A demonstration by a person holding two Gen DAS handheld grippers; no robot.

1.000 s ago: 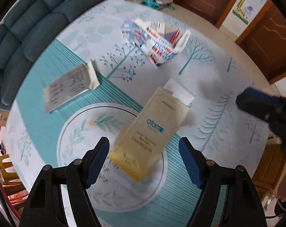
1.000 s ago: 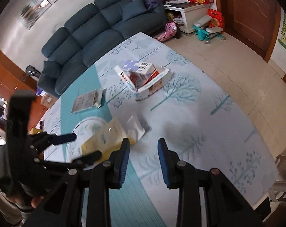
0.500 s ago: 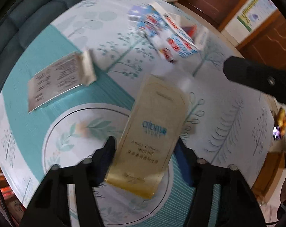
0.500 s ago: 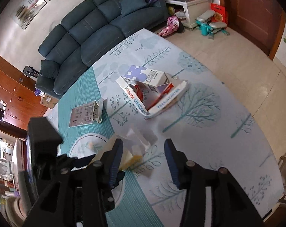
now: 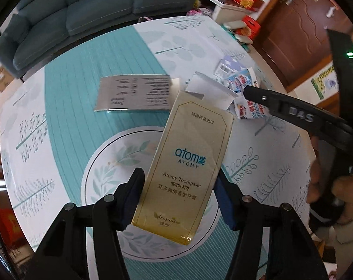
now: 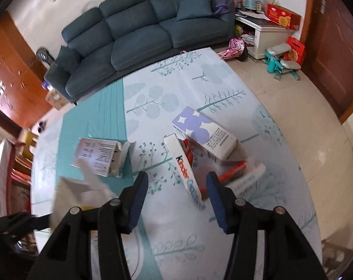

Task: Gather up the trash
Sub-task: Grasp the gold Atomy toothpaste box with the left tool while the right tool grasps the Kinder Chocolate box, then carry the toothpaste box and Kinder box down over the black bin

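My left gripper [image 5: 178,193] is shut on a gold Atomy toothpaste box [image 5: 188,163] and holds it above the patterned mat [image 5: 67,98]. A flat silver carton [image 5: 134,93] lies on the mat beyond it; it also shows in the right wrist view [image 6: 99,156]. My right gripper [image 6: 176,196] is open and empty, hovering just short of an open Kinder chocolate box [image 6: 188,170] with a white-and-purple box [image 6: 204,137] lying in it. The Kinder box also shows in the left wrist view [image 5: 241,93], partly hidden by the right gripper's arm [image 5: 293,114].
A dark teal sofa [image 6: 139,28] stands along the far edge of the mat. A white cabinet [image 6: 267,37] with boxes and toys stands at the back right on a tiled floor [image 6: 300,121]. Wooden doors [image 6: 335,37] are on the right.
My left gripper closed on the gold toothpaste box and lifted it off the mat. My right gripper opened wider and moved toward the Kinder box.
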